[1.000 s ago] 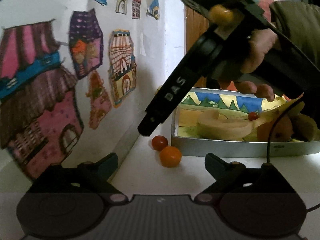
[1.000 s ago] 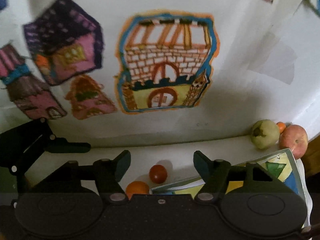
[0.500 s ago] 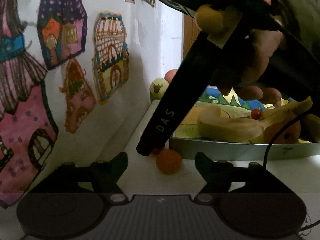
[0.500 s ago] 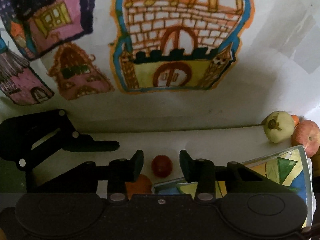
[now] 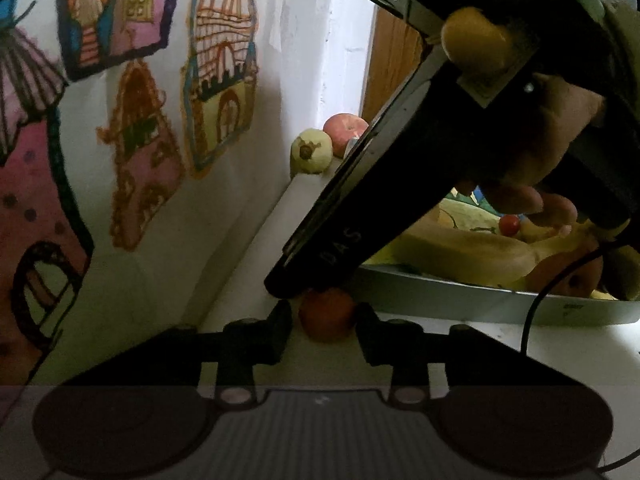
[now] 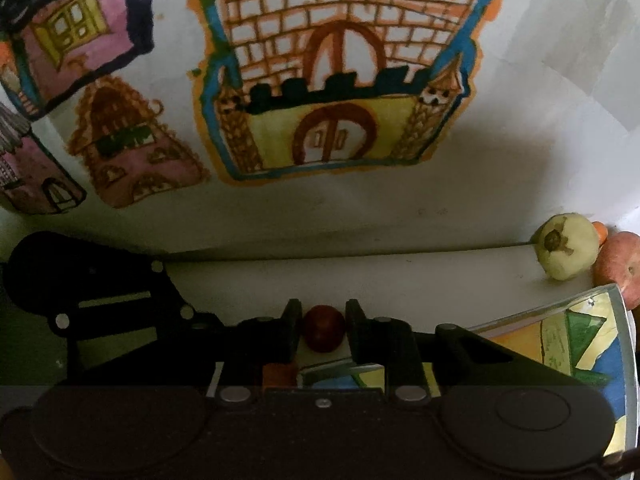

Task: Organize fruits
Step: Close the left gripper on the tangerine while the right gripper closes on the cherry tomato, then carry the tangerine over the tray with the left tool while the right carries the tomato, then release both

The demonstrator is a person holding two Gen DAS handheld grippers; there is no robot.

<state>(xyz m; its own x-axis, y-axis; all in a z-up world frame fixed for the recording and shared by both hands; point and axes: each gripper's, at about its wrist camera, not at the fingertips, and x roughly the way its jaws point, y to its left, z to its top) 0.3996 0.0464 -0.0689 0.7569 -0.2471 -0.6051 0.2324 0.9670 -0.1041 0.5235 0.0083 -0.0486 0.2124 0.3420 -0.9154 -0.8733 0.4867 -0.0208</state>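
Note:
A small orange fruit (image 5: 326, 316) lies on the white surface just outside the metal tray (image 5: 480, 304). My left gripper (image 5: 324, 322) is shut on it, one finger at each side. Right behind it sits a red tomato (image 6: 324, 328), and my right gripper (image 6: 323, 320) is shut on that. In the left wrist view the right gripper (image 5: 292, 284) slants down from the upper right and hides the tomato. The tray holds bananas (image 5: 460, 252), a cherry tomato (image 5: 509, 224) and an orange-red fruit (image 5: 568, 276).
A wall with painted house cut-outs (image 6: 332, 80) stands close behind the fruit. A pale green fruit (image 6: 566, 246) and a red apple (image 6: 618, 264) rest in the far corner by the tray's paper-lined end (image 6: 624, 320). A hand (image 5: 532, 160) grips the right tool above the tray.
Both grippers moved forward and down to the two small fruits. Their fingers closed in, the left around the orange fruit and the right around the red tomato.

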